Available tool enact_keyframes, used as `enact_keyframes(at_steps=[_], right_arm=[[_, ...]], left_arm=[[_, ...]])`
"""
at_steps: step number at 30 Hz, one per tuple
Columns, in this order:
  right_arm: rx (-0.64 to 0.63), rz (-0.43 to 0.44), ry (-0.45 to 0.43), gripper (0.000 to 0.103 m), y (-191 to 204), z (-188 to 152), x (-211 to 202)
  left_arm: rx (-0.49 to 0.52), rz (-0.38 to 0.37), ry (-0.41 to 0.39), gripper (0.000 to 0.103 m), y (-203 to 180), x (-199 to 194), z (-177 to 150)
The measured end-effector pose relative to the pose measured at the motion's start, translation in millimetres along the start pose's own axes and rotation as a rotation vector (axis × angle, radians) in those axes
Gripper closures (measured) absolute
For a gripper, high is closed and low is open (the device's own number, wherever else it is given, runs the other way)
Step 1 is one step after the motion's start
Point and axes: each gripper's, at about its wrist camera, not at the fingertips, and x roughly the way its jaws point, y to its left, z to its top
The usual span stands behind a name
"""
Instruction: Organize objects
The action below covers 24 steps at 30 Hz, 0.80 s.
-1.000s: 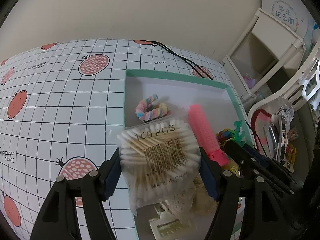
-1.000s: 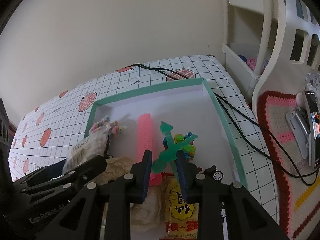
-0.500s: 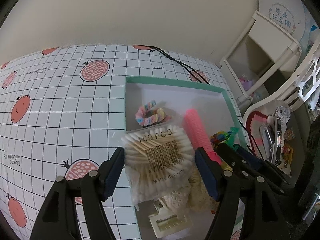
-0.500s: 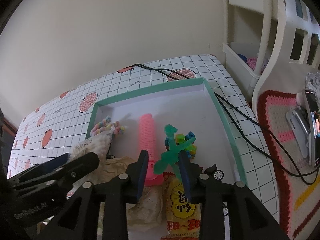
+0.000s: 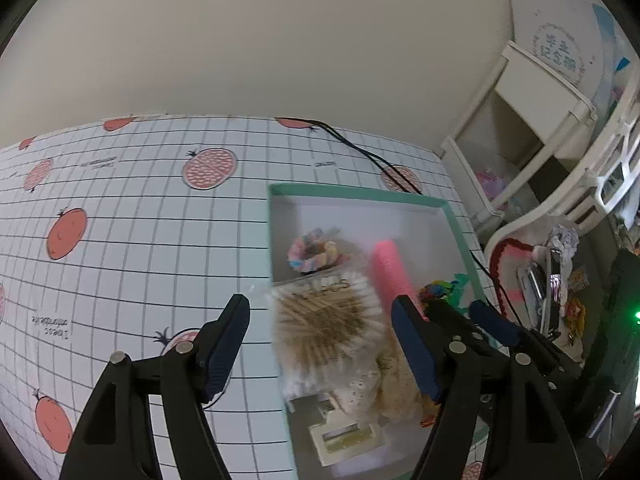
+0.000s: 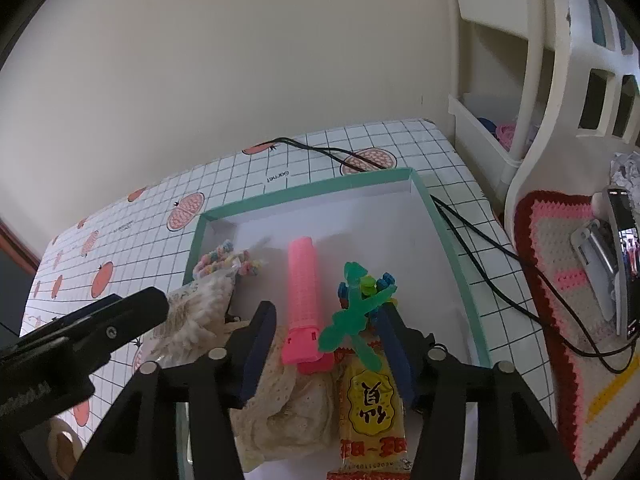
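A clear bag of cotton swabs (image 5: 324, 320) sits blurred between the wide-apart fingers of my left gripper (image 5: 320, 344), touching neither; it is over the left edge of the green-rimmed white tray (image 5: 360, 194). In the right wrist view the bag (image 6: 200, 312) rests against the cream lace cloth (image 6: 292, 400). My right gripper (image 6: 328, 352) stands open above the tray (image 6: 304, 196), and a green plastic toy (image 6: 356, 320) leans on its right finger. A pink hair roller (image 6: 302, 292) and a pastel scrunchie (image 6: 224, 258) lie in the tray.
A yellow snack packet (image 6: 370, 404) and a white clip (image 5: 344, 438) lie at the tray's near end. A black cable (image 6: 480, 236) runs along its right side over the checked tablecloth (image 5: 140, 240). A crocheted mat (image 6: 560, 280) and a white shelf (image 5: 532, 120) stand to the right.
Both grippers have opened. The left let go of the cotton swab bag, which is dropping toward the tray; the right released the green toy. Both have pulled back a little.
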Motion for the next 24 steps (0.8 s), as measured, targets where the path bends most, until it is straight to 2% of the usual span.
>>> enact_keyframes(at_steps=[4, 6, 7, 8, 10, 11, 14, 20, 24], right_arm=[[-0.005, 0.000, -0.003, 0.039, 0.3, 0.1, -1.5], [-0.005, 0.003, -0.008, 0.030, 0.4, 0.1, -3.1], [-0.004, 0.006, -0.011, 0.028, 0.5, -0.3, -4.0], [-0.003, 0.009, -0.012, 0.028, 0.4, -0.2, -4.4], [-0.001, 0.006, -0.012, 0.028, 0.6, -0.6, -4.9], [0.006, 0.001, -0.015, 0.026, 0.3, -1.2, -5.4], [0.009, 0.007, -0.022, 0.013, 0.6, -3.1, -7.6], [-0.012, -0.002, -0.036, 0.004, 4.8, -5.4, -13.6], [-0.024, -0.005, -0.049, 0.000, 9.1, -9.2, -23.0]], left_arm=[[-0.027, 0.037, -0.020, 0.026, 11.9, -6.1, -1.9], [-0.034, 0.056, -0.025, 0.025, 16.5, -8.7, -3.7], [-0.037, 0.072, -0.028, 0.022, 19.3, -10.9, -6.3], [-0.036, 0.094, -0.028, 0.013, 21.8, -13.2, -8.0], [-0.037, 0.126, -0.048, 0.008, 27.1, -17.7, -8.3], [-0.042, 0.134, -0.055, 0.008, 29.6, -19.5, -8.3], [-0.060, 0.153, -0.068, 0.003, 38.4, -25.1, -10.7], [-0.078, 0.205, -0.053, 0.000, 52.3, -21.9, -20.7], [-0.065, 0.212, -0.052, 0.000, 53.5, -24.8, -26.6]])
